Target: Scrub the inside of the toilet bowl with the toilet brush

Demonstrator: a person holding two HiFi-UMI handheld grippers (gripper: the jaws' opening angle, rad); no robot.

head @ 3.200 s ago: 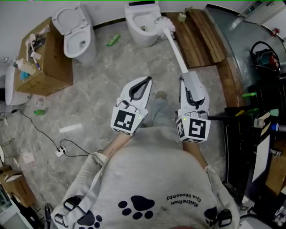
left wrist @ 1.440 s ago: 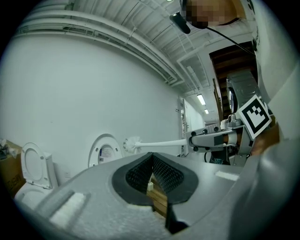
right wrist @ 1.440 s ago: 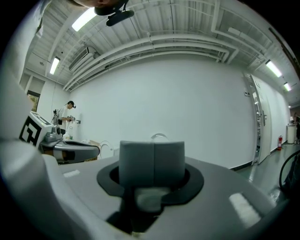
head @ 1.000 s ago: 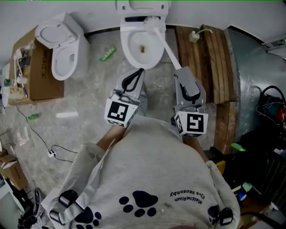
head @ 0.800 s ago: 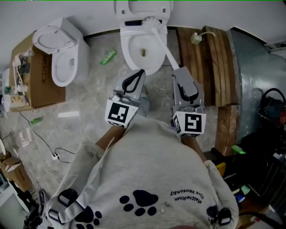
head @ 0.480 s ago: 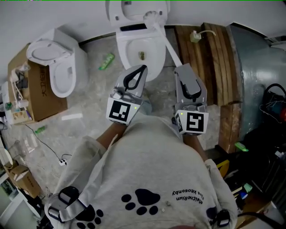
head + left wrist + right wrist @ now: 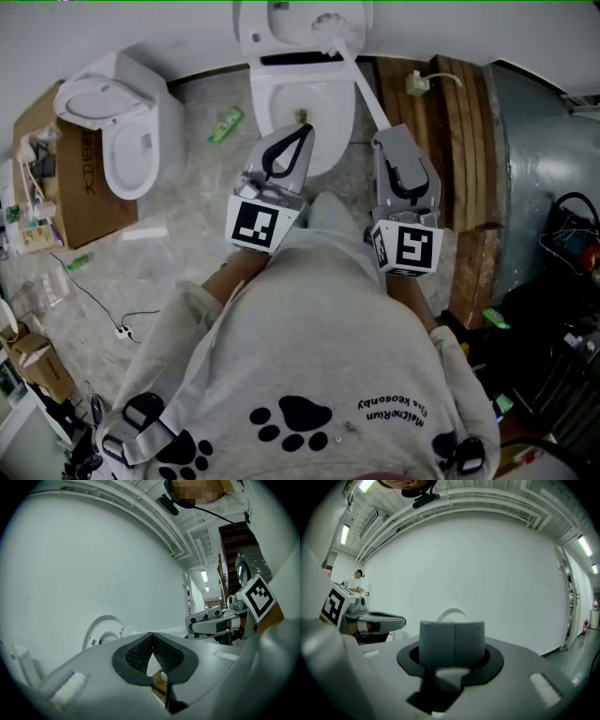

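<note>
Toilet brush [image 7: 362,84], slim white handle clamped in right gripper [image 7: 392,141]; left gripper [image 7: 304,132] pinched shut.

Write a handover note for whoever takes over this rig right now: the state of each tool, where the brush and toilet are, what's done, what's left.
Left tool: shut, empty, held near the front of the toilet bowl.
Right tool: shut on the toilet brush handle.
Brush head: up at the toilet's back, outside the bowl.
Done: brush gripped and brought to the toilet.
Left: lower the head into the bowl and scrub; no scrubbing shows now.
</note>
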